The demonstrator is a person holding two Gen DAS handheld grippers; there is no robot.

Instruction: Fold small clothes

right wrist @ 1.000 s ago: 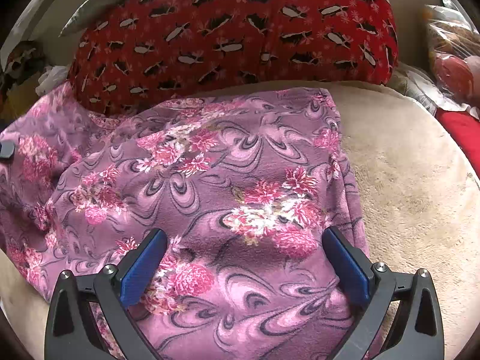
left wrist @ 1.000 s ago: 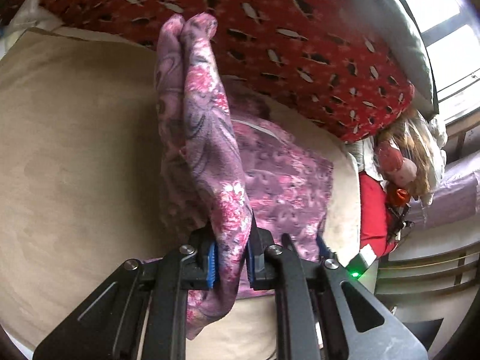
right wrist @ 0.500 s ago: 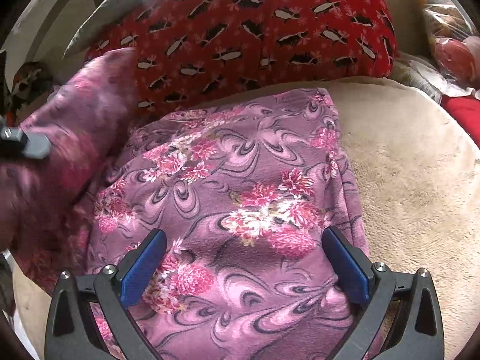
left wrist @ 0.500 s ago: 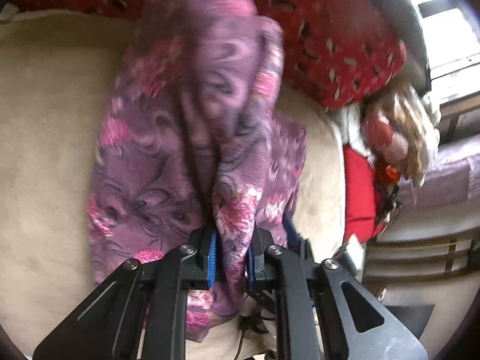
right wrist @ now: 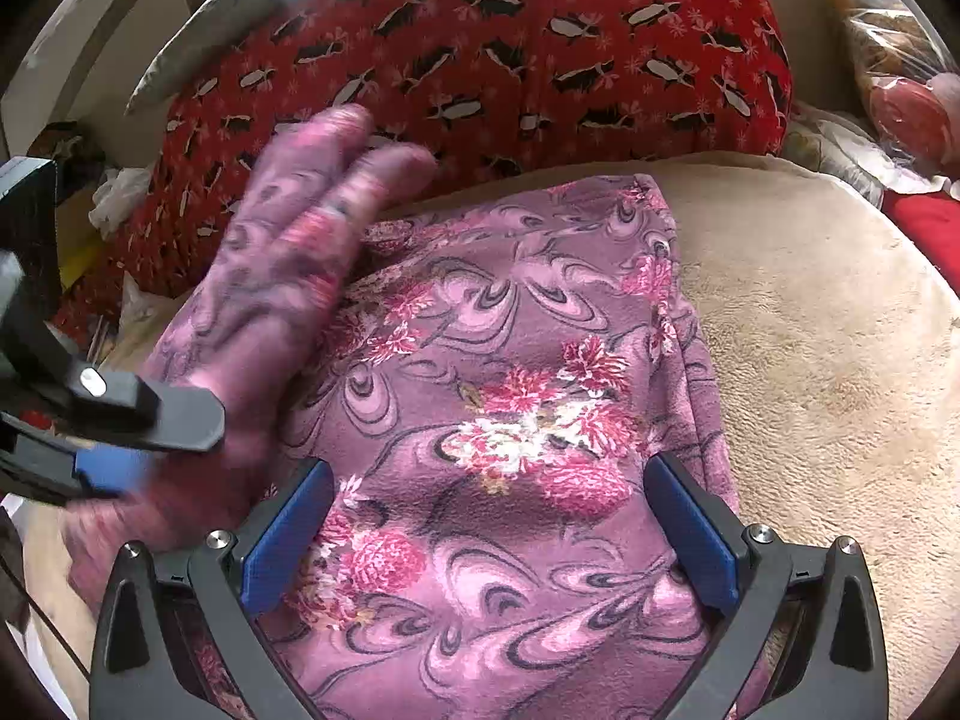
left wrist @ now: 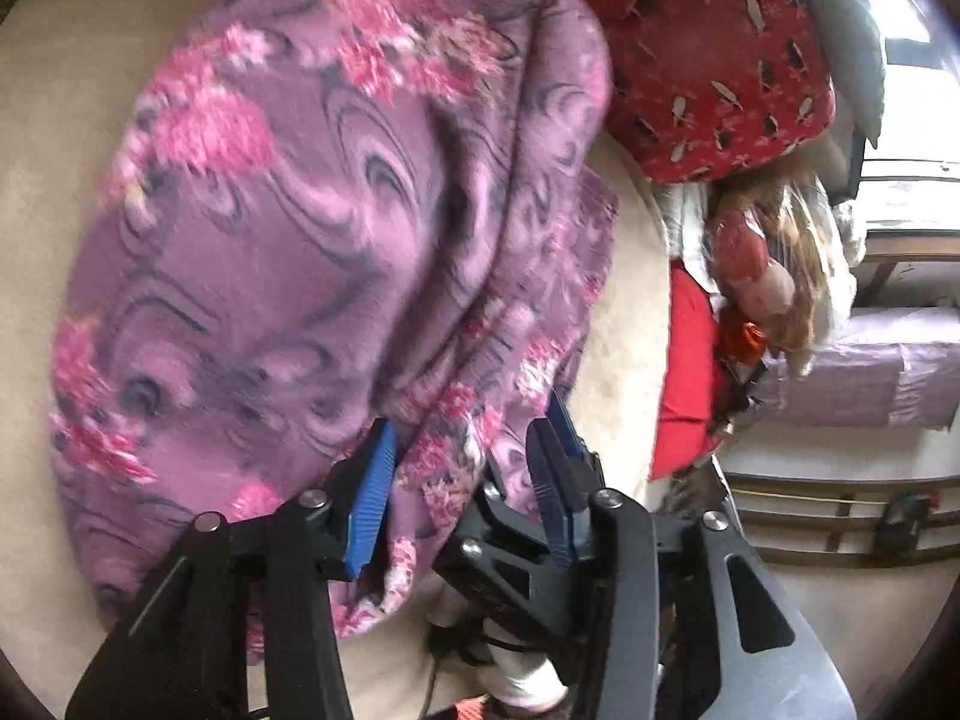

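**Left fingers let go as the flap came over**

Beige plush bedding (right wrist: pixel 828 360) carried the work, with a red patterned pillow (right wrist: pixel 540 42) behind it. On that bedding lay the purple floral garment (right wrist: pixel 510 420), its main panel flat and spread under the right gripper (right wrist: pixel 489 531), whose blue fingers (right wrist: pixel 690 531) stood wide apart over the cloth, gripping nothing, as they had a second earlier. The change was on the other side. A second before, the left gripper (left wrist: pixel 465 480) had been clamped on a narrow bunch of the fabric, held up off the bed; half a second before, it was swinging that bunch across. Now its fingers (left wrist: pixel 369 498) were parted, with the fabric loose between them and the lifted flap (left wrist: pixel 312 228) billowing, blurred, over the main panel. In the right wrist view the same flap (right wrist: pixel 282 312) showed mid-fall at the panel's left edge. This looked like one fold being released; the flap probably would need smoothing once it settled. A bagged doll (left wrist: pixel 774 276) lay off beside the bed.
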